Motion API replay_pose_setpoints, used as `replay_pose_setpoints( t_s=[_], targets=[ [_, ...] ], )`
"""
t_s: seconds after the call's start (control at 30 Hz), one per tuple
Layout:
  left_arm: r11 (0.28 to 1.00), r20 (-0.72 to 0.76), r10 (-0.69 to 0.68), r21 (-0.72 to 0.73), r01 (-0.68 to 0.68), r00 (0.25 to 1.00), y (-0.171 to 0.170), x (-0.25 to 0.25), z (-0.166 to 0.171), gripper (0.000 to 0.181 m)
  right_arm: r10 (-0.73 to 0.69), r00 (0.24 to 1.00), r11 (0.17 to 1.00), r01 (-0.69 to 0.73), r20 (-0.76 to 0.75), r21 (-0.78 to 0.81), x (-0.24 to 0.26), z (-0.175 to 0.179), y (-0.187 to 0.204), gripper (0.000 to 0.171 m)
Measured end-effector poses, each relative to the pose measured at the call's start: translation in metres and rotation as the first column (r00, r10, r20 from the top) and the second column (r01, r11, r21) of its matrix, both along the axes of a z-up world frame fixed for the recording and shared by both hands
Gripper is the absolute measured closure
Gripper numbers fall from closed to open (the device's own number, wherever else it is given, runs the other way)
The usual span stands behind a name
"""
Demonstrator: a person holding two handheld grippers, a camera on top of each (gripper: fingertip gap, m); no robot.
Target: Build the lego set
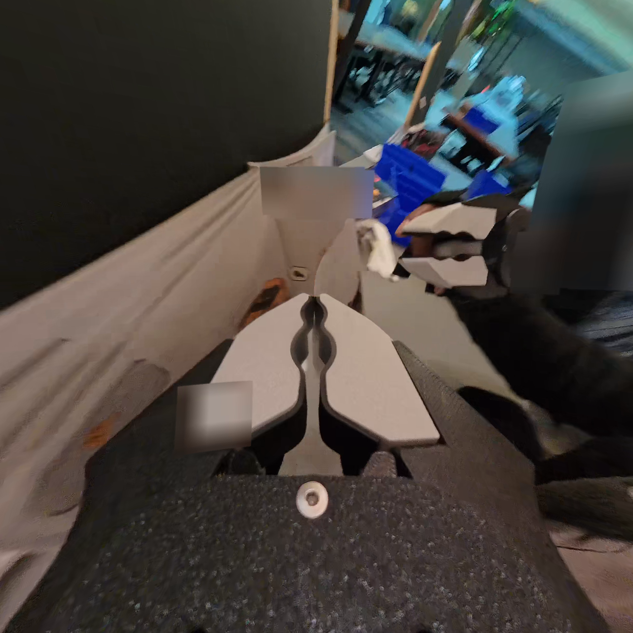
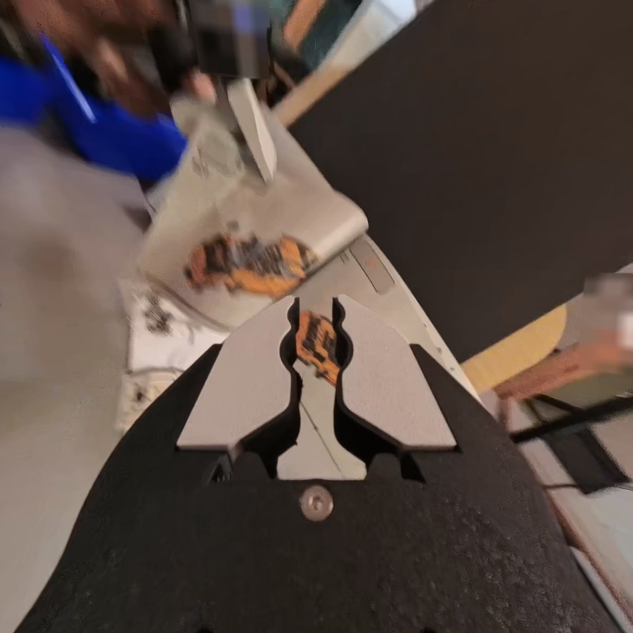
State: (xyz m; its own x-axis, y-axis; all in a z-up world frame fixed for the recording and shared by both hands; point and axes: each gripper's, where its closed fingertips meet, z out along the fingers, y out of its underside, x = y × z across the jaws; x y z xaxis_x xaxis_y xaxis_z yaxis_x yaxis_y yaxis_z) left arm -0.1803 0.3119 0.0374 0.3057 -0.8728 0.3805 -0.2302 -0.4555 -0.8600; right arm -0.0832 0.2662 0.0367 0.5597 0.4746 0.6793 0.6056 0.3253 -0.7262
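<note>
We pinch the pale instruction-booklet page (image 1: 337, 270) mid-frame with our closed left gripper (image 1: 313, 301), right gripper (image 2: 315, 301) parted, so turn it slowly.

Left gripper (image 1: 312, 301): matt grey plastic fingers, grainy black printed body, a shiny metal screw (image 1: 311, 499) showing. Instruction booklet (image 2: 239, 236): smooth paper, pages curling. Backdrop panel (image 1: 154, 102): flat matt black. Cloth (image 1: 137, 291) draping below it, pale and creasing.
</note>
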Motion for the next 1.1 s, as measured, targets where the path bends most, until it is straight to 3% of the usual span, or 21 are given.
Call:
replay_pose_setpoints(
  t_s=[0.03, 0.2, 0.3, 0.4, 0.5, 0.6, 0.7, 0.73, 0.93, 1.03, 1.1],
  targets=[
    [0.999, -0.037, 0.017, 0.032, -0.016, 0.999, 0.006, -0.005, 0.002, 0.181, -0.035, 0.996, 0.999, 0.034, 0.078, 0.010, 0.004, -0.007, 0.010, 0.155],
    [0.982, -0.135, 0.105, 0.170, -0.081, 0.985, 0.028, -0.021, 0.021, 0.181, -0.099, 0.967, 0.995, 0.099, 0.233, 0.013, -0.030, -0.027, 0.046, 0.159],
    [0.961, -0.021, 0.150, 0.236, -0.141, 0.988, 0.023, -0.034, 0.047, 0.180, -0.162, 0.942, 0.986, 0.166, 0.293, 0.009, -0.049, -0.041, 0.069, 0.161],
    [0.893, 0.097, 0.235, 0.370, -0.254, 0.967, 0.000, -0.066, 0.068, 0.179, -0.216, 0.934, 0.976, 0.209, 0.283, 0.055, -0.059, -0.046, 0.080, 0.161],
    [0.854, 0.023, 0.311, 0.433, -0.289, 0.950, -0.018, -0.099, 0.031, 0.177, -0.280, 0.920, 0.960, 0.269, 0.275, 0.080, -0.063, -0.046, 0.087, 0.160],
    [0.882, -0.078, 0.377, 0.336, -0.331, 0.923, -0.019, -0.121, -0.035, 0.175, -0.334, 0.907, 0.942, 0.320, 0.257, 0.095, -0.064, -0.039, 0.093, 0.157],
    [0.943, -0.083, 0.305, 0.163, -0.289, 0.949, -0.029, -0.107, -0.085, 0.172, -0.352, 0.913, 0.936, 0.342, 0.204, 0.082, -0.064, -0.031, 0.098, 0.158],
    [0.945, -0.104, 0.301, 0.166, -0.282, 0.948, -0.028, -0.101, -0.098, 0.170, -0.358, 0.914, 0.934, 0.347, 0.191, 0.089, -0.064, -0.028, 0.098, 0.158],
    [0.793, -0.276, 0.513, 0.516, -0.325, 0.813, 0.014, -0.093, -0.143, 0.160, -0.391, 0.897, 0.920, 0.372, 0.204, 0.125, -0.067, -0.029, 0.096, 0.165],
    [0.891, -0.223, 0.424, 0.278, -0.360, 0.878, 0.004, -0.071, -0.159, 0.152, -0.340, 0.907, 0.939, 0.316, 0.247, 0.134, -0.076, -0.035, 0.089, 0.165],
    [0.936, -0.030, 0.352, 0.008, -0.352, 0.935, -0.007, -0.056, -0.152, 0.152, -0.302, 0.914, 0.953, 0.286, 0.271, 0.099, -0.079, -0.044, 0.087, 0.165]
  ],
)
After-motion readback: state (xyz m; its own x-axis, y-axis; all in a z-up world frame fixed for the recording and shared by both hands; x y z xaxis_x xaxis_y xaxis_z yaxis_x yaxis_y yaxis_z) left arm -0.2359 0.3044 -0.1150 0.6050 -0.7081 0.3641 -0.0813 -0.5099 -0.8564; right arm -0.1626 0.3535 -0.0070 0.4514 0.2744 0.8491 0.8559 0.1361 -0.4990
